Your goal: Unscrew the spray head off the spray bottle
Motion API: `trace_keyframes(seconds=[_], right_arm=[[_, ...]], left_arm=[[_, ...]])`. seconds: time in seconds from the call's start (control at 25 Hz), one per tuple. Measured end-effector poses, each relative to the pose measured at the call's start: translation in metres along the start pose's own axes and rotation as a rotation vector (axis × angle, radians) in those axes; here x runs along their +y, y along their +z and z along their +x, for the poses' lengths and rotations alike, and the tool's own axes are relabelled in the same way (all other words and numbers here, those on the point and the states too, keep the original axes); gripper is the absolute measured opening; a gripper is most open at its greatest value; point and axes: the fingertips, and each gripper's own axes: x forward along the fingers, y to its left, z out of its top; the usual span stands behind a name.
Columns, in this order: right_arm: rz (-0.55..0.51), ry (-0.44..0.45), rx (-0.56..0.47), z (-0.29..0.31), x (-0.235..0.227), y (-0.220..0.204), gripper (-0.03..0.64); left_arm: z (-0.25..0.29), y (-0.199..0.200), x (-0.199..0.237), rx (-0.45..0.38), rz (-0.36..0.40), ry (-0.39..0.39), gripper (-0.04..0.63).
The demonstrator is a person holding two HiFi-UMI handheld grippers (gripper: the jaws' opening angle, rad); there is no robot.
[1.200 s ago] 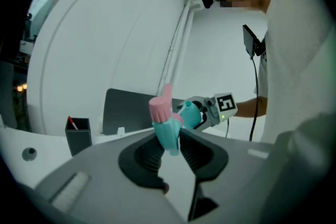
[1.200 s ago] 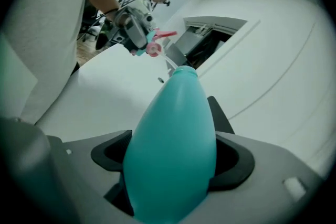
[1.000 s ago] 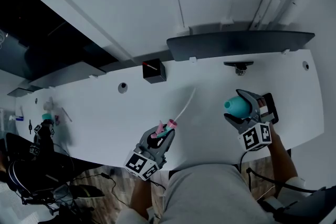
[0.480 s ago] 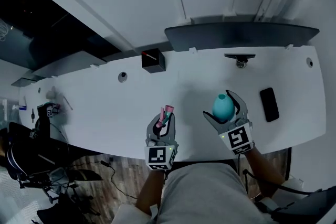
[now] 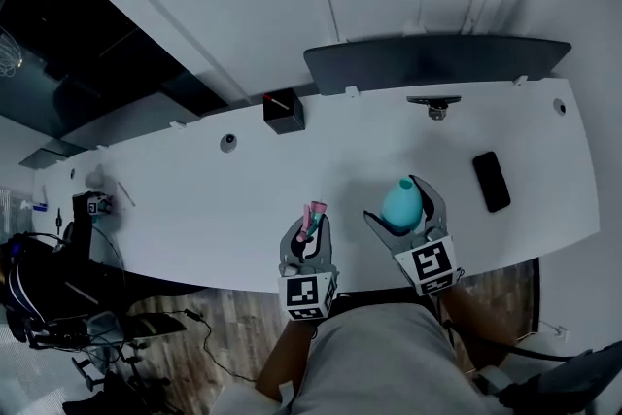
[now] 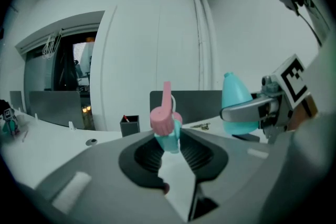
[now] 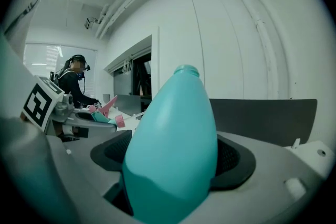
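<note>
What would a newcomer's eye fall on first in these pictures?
The teal bottle stands out first: the right gripper clamps it above the near edge of the white desk, its neck bare. Beside it, the left gripper holds the pink-and-teal spray head, already off.

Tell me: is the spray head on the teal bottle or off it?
Off. The left claw holds the spray head; the right claw holds the bottle, its neck bare.

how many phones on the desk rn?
1. A black phone lies flat on the white desk, to the right of the right gripper. No others visible.
</note>
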Motion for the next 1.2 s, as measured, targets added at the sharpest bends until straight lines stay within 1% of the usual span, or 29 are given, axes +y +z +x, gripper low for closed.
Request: trace_keyframes(seconds=[0.08,0.24,0.44,0.6,0.8,0.88,1.08,1.2], right_arm=[[0.005,-0.022,-0.013,-0.010,0.009,0.003,0.451],[0.013,-0.070,-0.029,-0.036,0.039,0.004,0.451],[-0.011,-0.114,-0.014,-0.070,0.087,0.000,0.453],[-0.008,-0.144,-0.006,-0.096,0.108,-0.004,0.453],[0.009,-0.184,-0.020,-0.135,0.105,-0.007,0.453],[0.009,-0.190,-0.035,-0.145,0.101,-0.004,0.453],[0.002,-0.167,-0.053,-0.154,0.095,0.000,0.451],[-0.003,-0.164,-0.071,-0.160,0.089,0.001,0.449]], left_arm=[[-0.011,-0.002,-0.002,-0.013,0.003,-0.028,0.089],[-0.046,-0.003,-0.004,-0.050,0.040,-0.077,0.089],[-0.091,-0.012,-0.002,-0.074,0.033,-0.107,0.089],[-0.114,-0.023,-0.004,-0.084,0.026,-0.111,0.089],[-0.130,-0.032,-0.012,-0.082,0.000,-0.096,0.089],[-0.134,-0.031,-0.015,-0.083,0.005,-0.092,0.089],[-0.137,-0.021,-0.028,-0.089,0.016,-0.081,0.089],[-0.138,-0.011,-0.041,-0.110,0.042,-0.086,0.089]])
